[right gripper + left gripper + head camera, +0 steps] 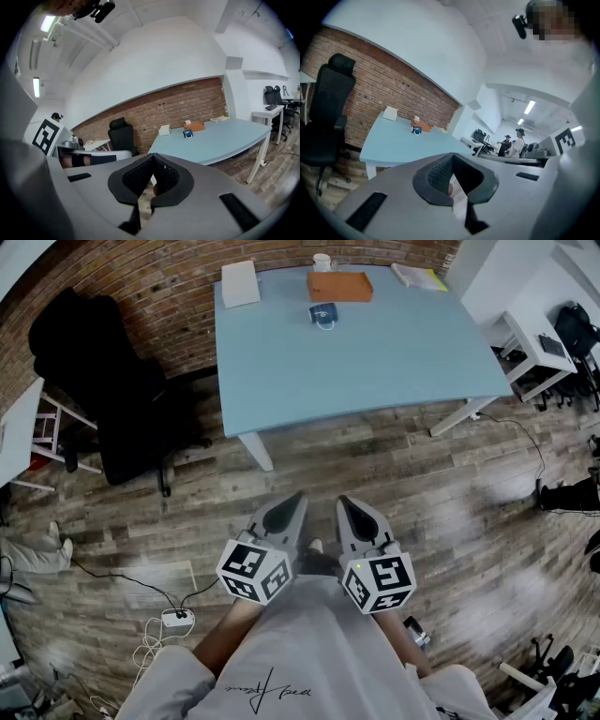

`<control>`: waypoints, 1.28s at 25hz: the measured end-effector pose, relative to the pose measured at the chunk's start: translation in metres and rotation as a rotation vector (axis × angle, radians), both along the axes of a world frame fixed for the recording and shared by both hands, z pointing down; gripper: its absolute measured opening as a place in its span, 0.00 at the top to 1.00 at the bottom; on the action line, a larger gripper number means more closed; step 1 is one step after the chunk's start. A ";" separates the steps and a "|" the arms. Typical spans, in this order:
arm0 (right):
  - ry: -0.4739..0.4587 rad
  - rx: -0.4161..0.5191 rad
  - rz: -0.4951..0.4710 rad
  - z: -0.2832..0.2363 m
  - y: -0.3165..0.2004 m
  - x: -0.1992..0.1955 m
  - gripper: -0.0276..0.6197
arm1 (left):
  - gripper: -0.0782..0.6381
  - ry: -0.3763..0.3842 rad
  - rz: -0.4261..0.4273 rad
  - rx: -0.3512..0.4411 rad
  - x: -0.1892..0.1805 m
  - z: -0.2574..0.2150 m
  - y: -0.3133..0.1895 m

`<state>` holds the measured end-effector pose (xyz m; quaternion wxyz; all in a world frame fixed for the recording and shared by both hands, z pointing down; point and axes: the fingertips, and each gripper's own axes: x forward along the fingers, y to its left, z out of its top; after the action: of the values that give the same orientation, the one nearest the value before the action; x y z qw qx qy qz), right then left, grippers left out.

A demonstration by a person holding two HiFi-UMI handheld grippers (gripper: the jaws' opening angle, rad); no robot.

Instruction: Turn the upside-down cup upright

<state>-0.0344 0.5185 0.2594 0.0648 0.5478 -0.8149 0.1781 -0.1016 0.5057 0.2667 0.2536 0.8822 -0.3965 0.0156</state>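
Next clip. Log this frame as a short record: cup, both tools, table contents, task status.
cup: small blue cup on the light-blue table, near its far edge; orientation too small to tell
left tool: shut, empty, held close to the person's body
right tool: shut, empty, beside the left tool
also on table: flat brown box, white box
task status: not begun; both tools well short of the table

left claw point(298, 497), right claw point(343, 502) — both closed

Bare wood floor point(375, 465) runs to the counter point(375, 362), its near half open. A black chair point(103, 381) crowds the left side.
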 end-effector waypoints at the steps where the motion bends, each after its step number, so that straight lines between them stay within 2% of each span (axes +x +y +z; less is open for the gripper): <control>1: 0.003 -0.003 0.000 0.002 -0.001 0.003 0.92 | 0.88 -0.005 0.015 0.009 0.006 -0.002 0.000; 8: -0.002 -0.006 0.009 0.006 -0.010 0.024 0.93 | 0.88 -0.055 0.083 0.030 0.039 0.000 -0.003; 15: -0.084 -0.020 0.007 0.009 -0.015 0.049 0.92 | 0.88 -0.067 0.071 0.010 0.050 0.007 -0.006; 20: -0.084 -0.017 0.010 0.009 -0.014 0.055 0.92 | 0.88 -0.067 0.054 0.002 0.049 0.011 -0.005; 23: -0.092 -0.023 0.005 0.010 -0.014 0.052 0.92 | 0.88 -0.067 0.034 0.017 0.045 0.007 -0.007; 28: -0.076 -0.009 -0.056 0.006 -0.023 0.031 0.92 | 0.88 -0.083 -0.013 0.057 0.031 -0.002 -0.018; 32: -0.044 -0.028 -0.080 0.012 -0.029 0.019 0.92 | 0.88 -0.072 -0.025 0.047 0.021 0.003 -0.026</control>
<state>-0.0155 0.4890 0.2718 0.0615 0.5099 -0.8346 0.1991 -0.0801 0.4801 0.2702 0.2184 0.8818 -0.4166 0.0350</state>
